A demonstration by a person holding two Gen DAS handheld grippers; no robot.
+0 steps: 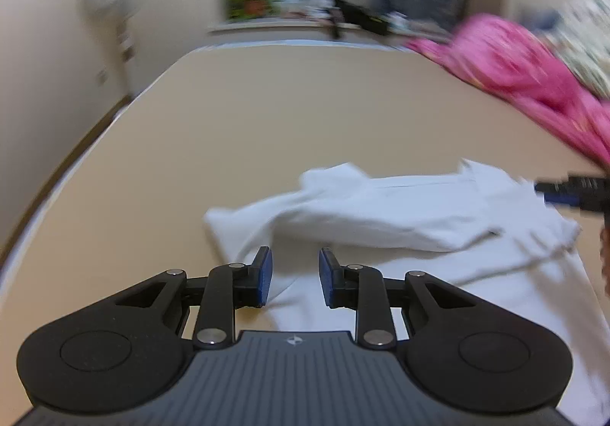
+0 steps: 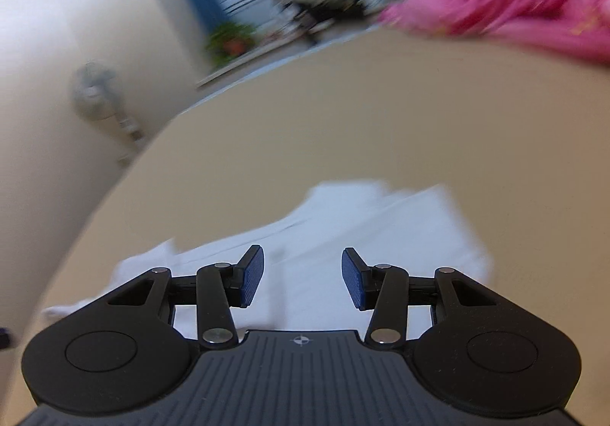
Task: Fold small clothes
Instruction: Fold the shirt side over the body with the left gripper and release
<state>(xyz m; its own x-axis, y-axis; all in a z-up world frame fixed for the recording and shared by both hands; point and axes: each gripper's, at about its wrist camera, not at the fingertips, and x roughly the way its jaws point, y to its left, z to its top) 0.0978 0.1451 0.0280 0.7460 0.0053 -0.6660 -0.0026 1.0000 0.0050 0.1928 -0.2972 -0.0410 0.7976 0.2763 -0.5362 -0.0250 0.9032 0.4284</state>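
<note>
The tan table (image 1: 305, 113) runs bare along its left edge and up to its rounded far-left corner, with plenty of free room there. The left gripper (image 1: 295, 283) hangs with jaws narrowly parted and nothing between them, over the near edge of a rumpled white garment (image 1: 381, 212). The right gripper (image 2: 302, 283) stands wider apart, empty, above the same cloth. Pink clothes (image 1: 533, 82) crowd the far-right edge. No writing is legible.
</note>
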